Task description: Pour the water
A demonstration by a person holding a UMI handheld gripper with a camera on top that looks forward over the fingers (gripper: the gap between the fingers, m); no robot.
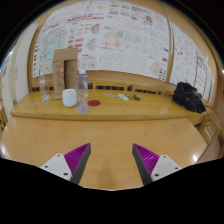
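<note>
A clear plastic water bottle (82,90) stands upright on the far side of the wooden table (110,135), beside a white cup (69,97) to its left and a small red dish (94,102) to its right. My gripper (111,160) is well back from them, over the near part of the table. Its fingers with purple pads (76,157) stand wide apart with nothing between them.
A brown cardboard box (65,70) stands behind the cup. A black bag (188,96) sits at the table's far right. Small items lie near the back edge (125,96). Posters cover the wall behind.
</note>
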